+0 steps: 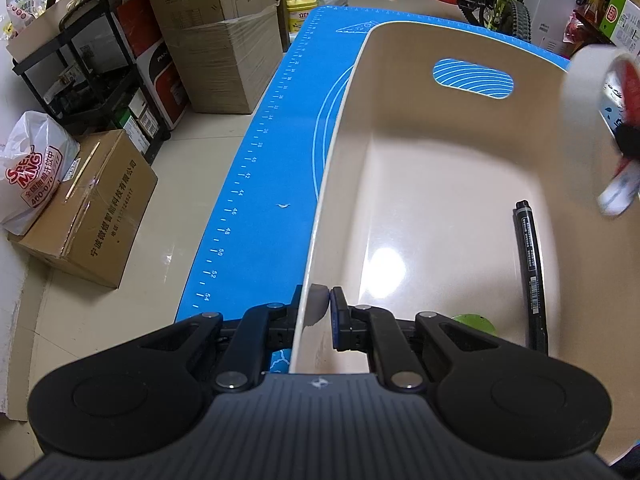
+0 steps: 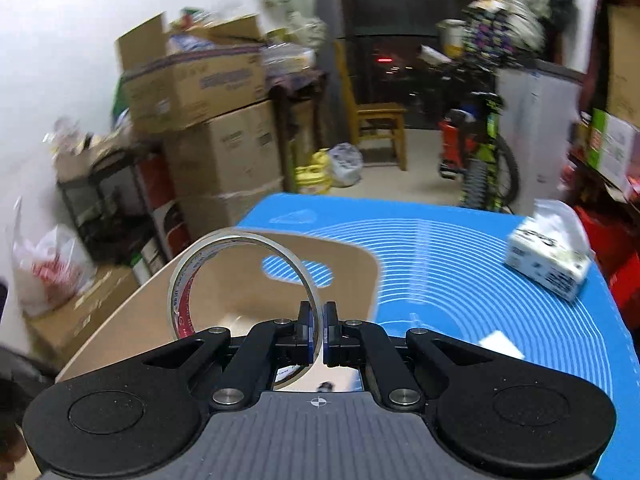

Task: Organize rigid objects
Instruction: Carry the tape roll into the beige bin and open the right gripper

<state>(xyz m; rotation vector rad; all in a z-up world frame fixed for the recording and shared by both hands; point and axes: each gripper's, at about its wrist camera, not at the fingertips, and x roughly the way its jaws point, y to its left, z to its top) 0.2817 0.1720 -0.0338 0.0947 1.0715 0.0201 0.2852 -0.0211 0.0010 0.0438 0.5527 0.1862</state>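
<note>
A beige plastic bin point(image 1: 440, 184) stands on the blue mat point(image 1: 276, 152). My left gripper point(image 1: 319, 312) is shut on the bin's near left rim. Inside the bin lie a black marker point(image 1: 532, 272) and a green round thing point(image 1: 474, 322), partly hidden. My right gripper point(image 2: 318, 330) is shut on the wall of a clear tape roll point(image 2: 244, 280) and holds it above the bin point(image 2: 224, 280). The tape roll also shows blurred at the right edge of the left wrist view point(image 1: 592, 120).
A tissue pack point(image 2: 548, 260) and a small white piece point(image 2: 500, 344) lie on the mat point(image 2: 480, 280) right of the bin. Cardboard boxes point(image 1: 92, 208), a black shelf point(image 1: 80, 72) and a bicycle point(image 2: 484, 152) stand on the floor around the table.
</note>
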